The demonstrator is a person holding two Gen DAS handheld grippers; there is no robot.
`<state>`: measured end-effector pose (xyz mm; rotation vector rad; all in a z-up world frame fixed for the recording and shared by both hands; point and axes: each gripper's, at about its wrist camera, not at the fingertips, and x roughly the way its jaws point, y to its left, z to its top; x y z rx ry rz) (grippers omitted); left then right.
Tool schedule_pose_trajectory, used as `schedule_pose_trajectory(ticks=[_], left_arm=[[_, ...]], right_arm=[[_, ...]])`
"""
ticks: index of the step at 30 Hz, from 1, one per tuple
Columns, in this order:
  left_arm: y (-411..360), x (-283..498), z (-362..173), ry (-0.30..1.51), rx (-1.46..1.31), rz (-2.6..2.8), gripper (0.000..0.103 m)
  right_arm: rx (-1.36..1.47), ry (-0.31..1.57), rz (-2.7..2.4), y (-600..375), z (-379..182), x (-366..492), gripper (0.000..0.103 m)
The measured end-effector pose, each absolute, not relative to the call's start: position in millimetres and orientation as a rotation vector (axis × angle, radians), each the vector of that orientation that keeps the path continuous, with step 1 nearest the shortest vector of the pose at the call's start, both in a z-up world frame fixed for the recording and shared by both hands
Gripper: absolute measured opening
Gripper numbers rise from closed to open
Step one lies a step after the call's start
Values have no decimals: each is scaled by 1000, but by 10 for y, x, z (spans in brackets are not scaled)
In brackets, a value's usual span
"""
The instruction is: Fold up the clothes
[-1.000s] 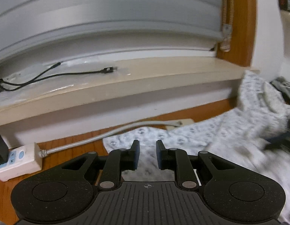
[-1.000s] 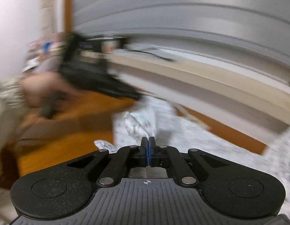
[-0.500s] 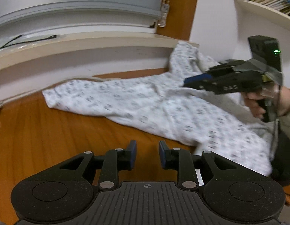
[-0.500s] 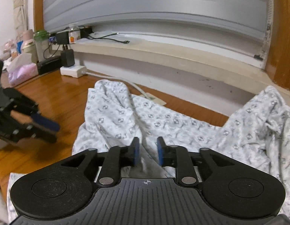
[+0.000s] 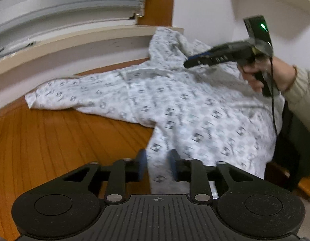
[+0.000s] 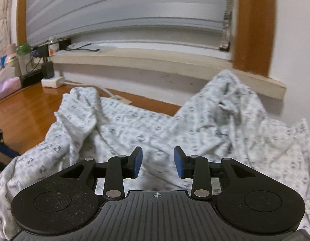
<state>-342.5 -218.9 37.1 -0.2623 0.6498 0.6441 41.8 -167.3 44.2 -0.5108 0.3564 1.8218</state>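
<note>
A white garment [image 5: 195, 108] with a grey print lies spread on the wooden table [image 5: 54, 140], one sleeve stretched to the left. My left gripper [image 5: 157, 157] hovers at the garment's near edge; its jaws are closing with the hem between them, a gap still showing. In the left wrist view a hand holds my right gripper [image 5: 195, 61] over the garment's far part near the hood. In the right wrist view, my right gripper [image 6: 158, 156] hangs over the crumpled garment [image 6: 155, 124]; its jaws are opening with no cloth pinched.
A window sill [image 6: 155, 62] and a closed shutter run along the back wall. A white power strip [image 6: 52, 82] with plugs and a cable sits at the back left beside bottles and tissue packs. A sleeve and dark cloth [image 5: 291, 140] fill the right side.
My right gripper went from shut to open over the garment. My left gripper swung from facing the sill and power strip to the garment's near hem.
</note>
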Motion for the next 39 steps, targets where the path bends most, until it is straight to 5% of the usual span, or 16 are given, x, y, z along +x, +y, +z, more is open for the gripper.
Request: schedule_pose_trajectory(ticks=[2,16,23,39], left_arm=[[-2244,-3409,370,655,-252,626,4],[-2619,-5224,1012,737,-365,924,3],[-2764,-5411,1036,819,-432,946,5],[-1494,-4422,951,646,-368,909,35]], right_arm=[[-511,346,1812,-1689,445,480,37],[-572,358,1774,-1636,316,692,40],[-611,343,1793,-1682,91,576,43],[-570,443,1827,-1768,74,831,55]])
